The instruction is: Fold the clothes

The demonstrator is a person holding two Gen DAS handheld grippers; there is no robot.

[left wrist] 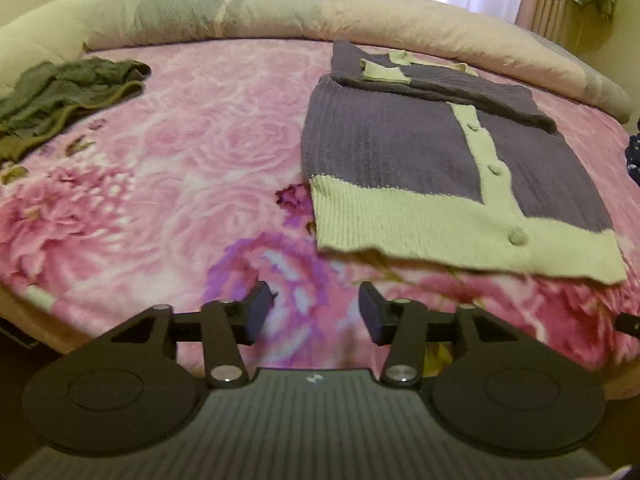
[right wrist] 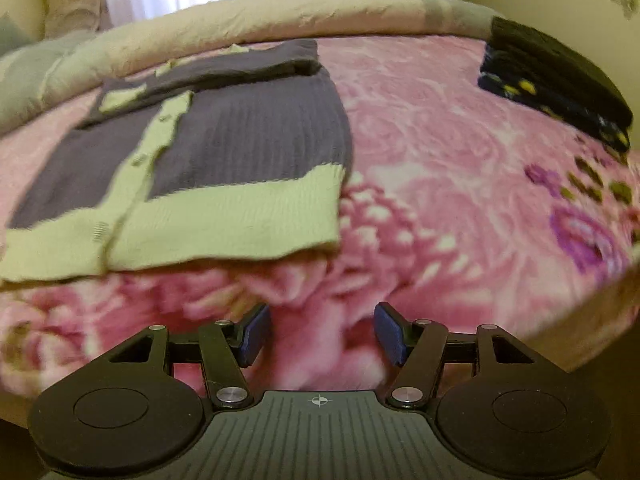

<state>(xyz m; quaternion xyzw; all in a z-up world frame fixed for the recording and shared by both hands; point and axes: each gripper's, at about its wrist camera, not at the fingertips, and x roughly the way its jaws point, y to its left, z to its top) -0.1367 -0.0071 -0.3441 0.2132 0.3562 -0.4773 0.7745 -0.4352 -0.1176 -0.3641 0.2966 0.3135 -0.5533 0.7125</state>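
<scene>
A purple knit cardigan with pale green hem, button band and cuffs lies flat on the pink floral bedspread, its sleeves folded across the chest. It also shows in the right wrist view, left of centre. My left gripper is open and empty above the bedspread, short of the cardigan's hem. My right gripper is open and empty near the bed's front edge, below the hem's right corner.
A crumpled olive-green garment lies at the far left of the bed. A folded dark garment with yellow print sits at the far right. A rolled beige and grey quilt runs along the back, with curtains behind.
</scene>
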